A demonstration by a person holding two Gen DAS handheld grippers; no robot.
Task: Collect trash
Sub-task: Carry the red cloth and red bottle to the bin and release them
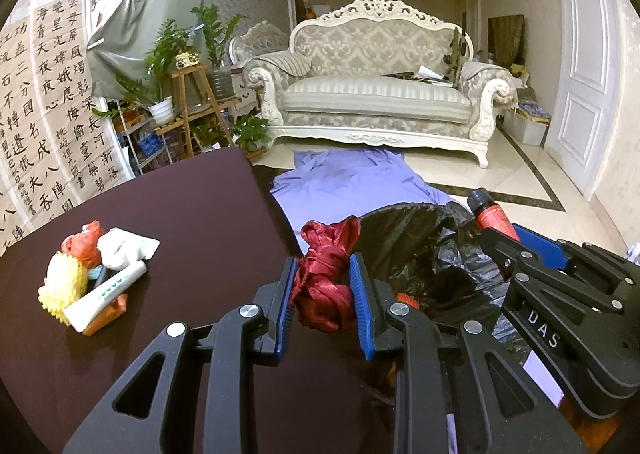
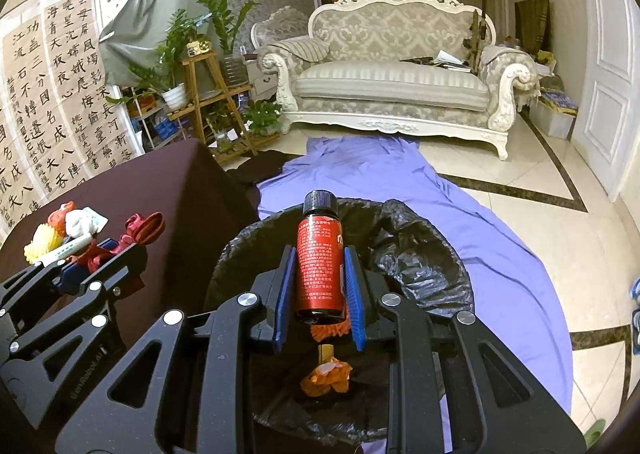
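My left gripper (image 1: 323, 266) is shut on a crumpled red ribbon (image 1: 326, 274) and holds it at the right edge of the dark table (image 1: 208, 214), beside the black-lined trash bin (image 1: 420, 238). My right gripper (image 2: 318, 254) is shut on a small red bottle with a black cap (image 2: 319, 254), upright over the open bin (image 2: 400, 254). Orange scraps (image 2: 326, 374) lie inside the bin. The left gripper with the ribbon (image 2: 140, 232) shows at the left of the right wrist view. The right gripper with the bottle (image 1: 490, 210) shows at the right of the left wrist view.
A pile of trash sits on the table's left part: a yellow foam net (image 1: 64, 288), an orange-red bag (image 1: 82, 244), white tissue (image 1: 120, 248), a white tube (image 1: 104, 296). A purple sheet (image 2: 500, 254) covers the floor under the bin. A sofa (image 1: 376, 86) stands beyond.
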